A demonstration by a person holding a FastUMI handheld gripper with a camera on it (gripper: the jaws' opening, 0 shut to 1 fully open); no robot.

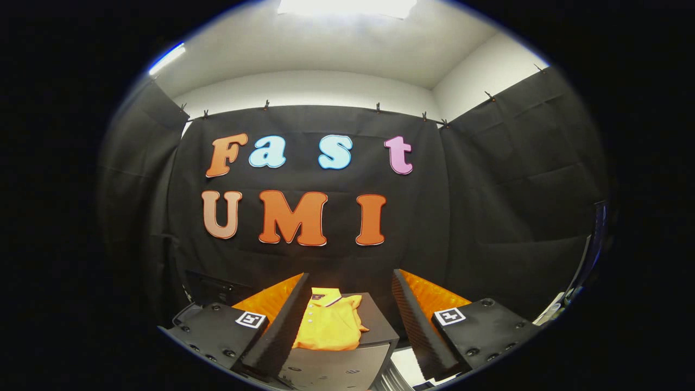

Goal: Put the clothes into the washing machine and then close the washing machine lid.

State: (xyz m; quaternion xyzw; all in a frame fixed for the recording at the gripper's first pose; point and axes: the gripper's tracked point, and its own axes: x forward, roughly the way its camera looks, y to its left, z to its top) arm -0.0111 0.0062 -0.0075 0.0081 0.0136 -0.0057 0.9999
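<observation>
Jaws are being held wide, nothing between them. Folded orange polo shirt [329,326] is lying on a dark boxy surface [380,326], just ahead of the gripper [347,326]. Pick-up step judged underway; lowering and closing on the fabric is called for next.

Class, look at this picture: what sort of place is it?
Probably a staged recording booth, not a home: black cloth walls clipped up all round, an orange shirt laid on a dark stand, seen between the open gripper fingers.
</observation>
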